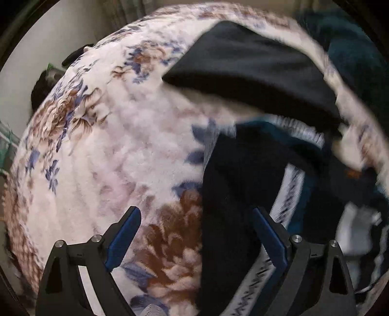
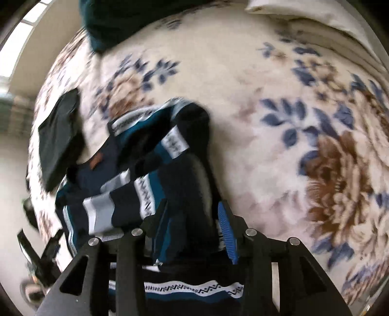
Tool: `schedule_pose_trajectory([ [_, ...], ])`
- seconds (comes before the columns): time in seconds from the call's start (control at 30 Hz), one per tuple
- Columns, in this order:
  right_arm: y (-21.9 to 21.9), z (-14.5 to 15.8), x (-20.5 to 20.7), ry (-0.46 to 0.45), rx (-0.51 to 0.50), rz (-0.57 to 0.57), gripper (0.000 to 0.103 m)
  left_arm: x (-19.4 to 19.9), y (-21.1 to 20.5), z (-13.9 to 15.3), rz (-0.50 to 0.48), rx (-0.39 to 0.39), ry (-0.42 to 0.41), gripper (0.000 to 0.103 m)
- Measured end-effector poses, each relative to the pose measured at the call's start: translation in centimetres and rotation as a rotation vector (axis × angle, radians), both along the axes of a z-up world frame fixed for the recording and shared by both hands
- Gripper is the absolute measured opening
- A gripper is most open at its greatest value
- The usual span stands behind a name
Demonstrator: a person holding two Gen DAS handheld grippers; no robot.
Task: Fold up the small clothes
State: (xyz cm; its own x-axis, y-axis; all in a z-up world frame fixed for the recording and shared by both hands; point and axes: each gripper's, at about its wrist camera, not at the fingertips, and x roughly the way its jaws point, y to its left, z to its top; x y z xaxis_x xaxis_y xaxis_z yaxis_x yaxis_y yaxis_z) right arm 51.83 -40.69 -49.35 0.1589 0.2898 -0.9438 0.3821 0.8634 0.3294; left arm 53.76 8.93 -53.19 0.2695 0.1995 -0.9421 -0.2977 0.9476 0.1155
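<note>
sweater (image 2: 136, 170): navy-teal, white patterned bands, crumpled, near left on my bed | dark cloth (image 2: 58, 138): black, folded flat, just left of sweater | teal garment (image 2: 116, 21): bunched, far

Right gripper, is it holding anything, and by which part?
Yes. The right gripper is shut on the patterned sweater, pinching a bunched dark fold; which part is unclear.

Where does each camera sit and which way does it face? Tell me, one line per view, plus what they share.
Left wrist: sits behind the left gripper, jaws wide apart, facing the floral blanket and the folded black garment.
Right wrist: sits behind the right gripper, jaws closed on the patterned sweater, facing across the blanket.
Shared: blanket, sweater, black garment.
</note>
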Motion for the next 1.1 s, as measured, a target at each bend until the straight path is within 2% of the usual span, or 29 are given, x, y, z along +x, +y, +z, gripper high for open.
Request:
schedule_pose_trajectory([
  [0.07,0.9,-1.8,0.0,0.028,-0.014,0.051,0.044,0.1,0.4,-2.5,0.011,-0.027,0.057,0.097],
  [0.13,1.0,-5.1,-0.1,0.143,-0.108,0.067,0.044,0.1,1.5,-2.8,0.048,-0.086,0.04,0.101],
  [0.2,0.5,-6.4,-0.2,0.17,-0.071,0.042,0.044,0.2,1.8,-2.0,0.061,-0.101,0.042,0.101],
  [0.27,0.1,-5.7,0.0,0.162,-0.053,0.028,0.047,-0.3,1.3,-0.2,0.046,-0.085,0.008,0.1],
  [0.33,-0.3,-3.9,-0.3,0.123,-0.015,0.023,0.052,-1.5,-0.7,2.5,-0.017,-0.055,-0.036,0.1],
  [0.37,-0.6,-3.1,-0.6,0.11,0.004,0.02,0.062,-2.1,-1.7,3.3,-0.046,-0.039,-0.042,0.101],
  [0.4,-0.8,-2.3,-1.1,0.101,0.027,0.017,0.069,-3.1,-3.3,4.3,-0.091,-0.024,-0.046,0.101],
  [0.47,-1.4,-0.4,-2.4,0.095,0.064,0.01,0.078,-5.2,-7.0,5.9,-0.171,-0.023,-0.037,0.101],
  [0.6,-2.4,4.3,-6.1,0.12,0.125,0.032,0.1,-10.9,-16.3,8.8,-0.301,-0.081,-0.013,0.101],
  [0.7,-4.8,7.2,-8.0,0.095,0.156,0.084,0.101,-15.0,-23.7,9.5,-0.392,-0.083,0.006,0.101],
  [0.83,-9.4,8.6,-9.4,0.079,0.193,0.146,0.101,-20.1,-32.0,8.6,-0.466,-0.046,0.063,0.101],
  [1.03,-17.8,10.4,-11.1,0.068,0.164,0.24,0.101,-25.8,-41.9,4.5,-0.511,-0.053,0.187,0.101],
  [1.1,-19.9,10.1,-11.4,0.071,0.146,0.245,0.101,-27.2,-44.5,2.4,-0.546,-0.014,0.212,0.101],
])
